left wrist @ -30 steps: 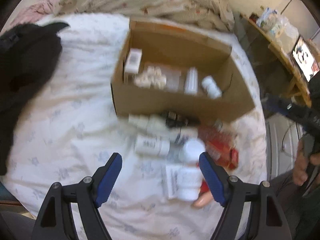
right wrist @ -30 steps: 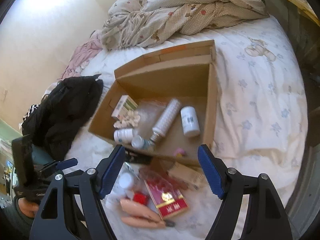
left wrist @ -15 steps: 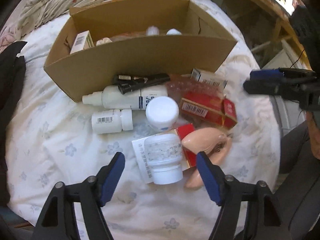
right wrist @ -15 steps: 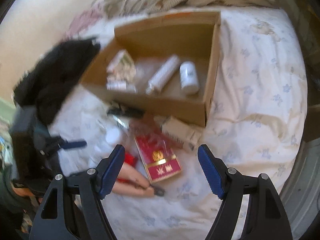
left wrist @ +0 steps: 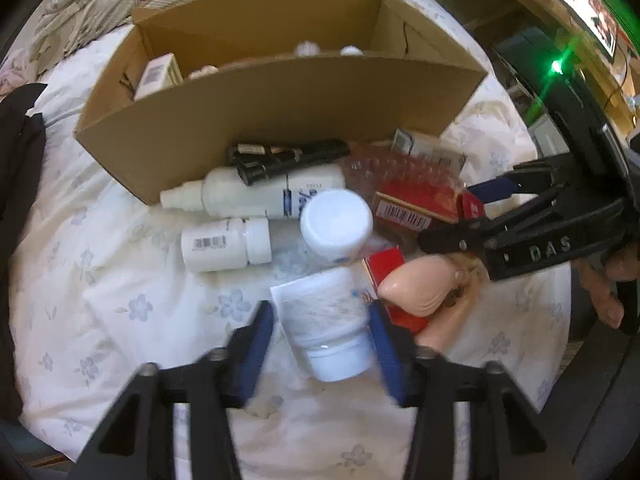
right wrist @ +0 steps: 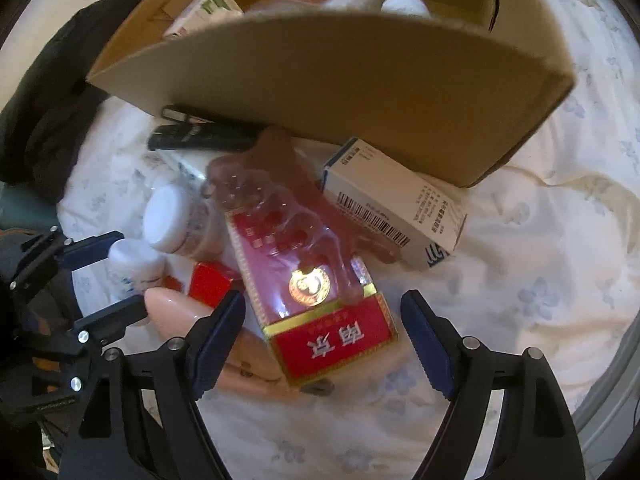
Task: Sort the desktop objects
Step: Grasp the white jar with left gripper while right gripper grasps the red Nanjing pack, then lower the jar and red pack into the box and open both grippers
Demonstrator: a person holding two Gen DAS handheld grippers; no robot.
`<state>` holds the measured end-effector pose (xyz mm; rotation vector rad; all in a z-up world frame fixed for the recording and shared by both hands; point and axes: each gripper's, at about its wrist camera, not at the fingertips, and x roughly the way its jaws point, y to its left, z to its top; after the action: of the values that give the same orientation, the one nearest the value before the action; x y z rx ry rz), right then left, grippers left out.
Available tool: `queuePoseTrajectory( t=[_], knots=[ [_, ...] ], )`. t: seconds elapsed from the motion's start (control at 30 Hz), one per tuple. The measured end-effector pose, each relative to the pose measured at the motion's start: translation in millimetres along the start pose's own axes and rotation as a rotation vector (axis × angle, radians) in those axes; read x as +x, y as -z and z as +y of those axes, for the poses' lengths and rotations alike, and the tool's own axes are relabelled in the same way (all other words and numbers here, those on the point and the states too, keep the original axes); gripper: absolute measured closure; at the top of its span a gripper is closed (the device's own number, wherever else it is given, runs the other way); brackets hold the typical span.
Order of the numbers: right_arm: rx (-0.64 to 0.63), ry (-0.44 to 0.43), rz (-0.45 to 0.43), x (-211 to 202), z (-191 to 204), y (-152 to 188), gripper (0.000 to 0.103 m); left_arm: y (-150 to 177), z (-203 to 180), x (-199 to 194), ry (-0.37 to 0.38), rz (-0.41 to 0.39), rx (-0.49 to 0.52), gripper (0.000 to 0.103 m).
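Note:
A pile of small items lies on the bed in front of a cardboard box (left wrist: 280, 108). My left gripper (left wrist: 322, 332) is open with its blue fingers on either side of a clear white-capped pill bottle (left wrist: 324, 324) lying on a paper slip. My right gripper (right wrist: 324, 340) is open around the near end of a red cigarette carton (right wrist: 316, 292), which has a clear blister tray (right wrist: 276, 200) on top. The right gripper also shows in the left wrist view (left wrist: 472, 208), over the red carton (left wrist: 416, 204).
Near the pile lie a white spray bottle (left wrist: 256, 196), two white jars (left wrist: 224, 244) (left wrist: 336, 224), a black tool (left wrist: 288, 160), a white medicine box (right wrist: 392, 204) and a peach-coloured object (left wrist: 416, 284). Black clothing (right wrist: 44, 92) lies at left. The box holds several items.
Both grippers have moved down and forward onto the pile. The left gripper's fingers have narrowed around the clear pill bottle. The right gripper now straddles the red carton.

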<state>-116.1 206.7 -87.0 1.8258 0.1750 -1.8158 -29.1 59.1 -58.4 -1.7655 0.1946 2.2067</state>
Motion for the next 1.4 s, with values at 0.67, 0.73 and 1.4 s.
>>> queuePoseTrajectory(
  t=[0.67, 0.73, 1.4],
  knots=[
    [0.064, -0.403, -0.153, -85.2, -29.4, 30.0, 0.044, 0.0, 27.8, -64.2, 0.027, -0.252, -0.14, 0.062],
    [0.039, -0.484, -0.22, -105.1, -22.2, 29.6, 0.044, 0.8, 31.8, -69.7, 0.025, -0.272, -0.15, 0.062],
    [-0.154, -0.159, -0.591, -166.0, 21.9, -7.5, 0.044, -42.5, 62.5, -92.9, 0.013, -0.358, -0.212, 0.062]
  ],
)
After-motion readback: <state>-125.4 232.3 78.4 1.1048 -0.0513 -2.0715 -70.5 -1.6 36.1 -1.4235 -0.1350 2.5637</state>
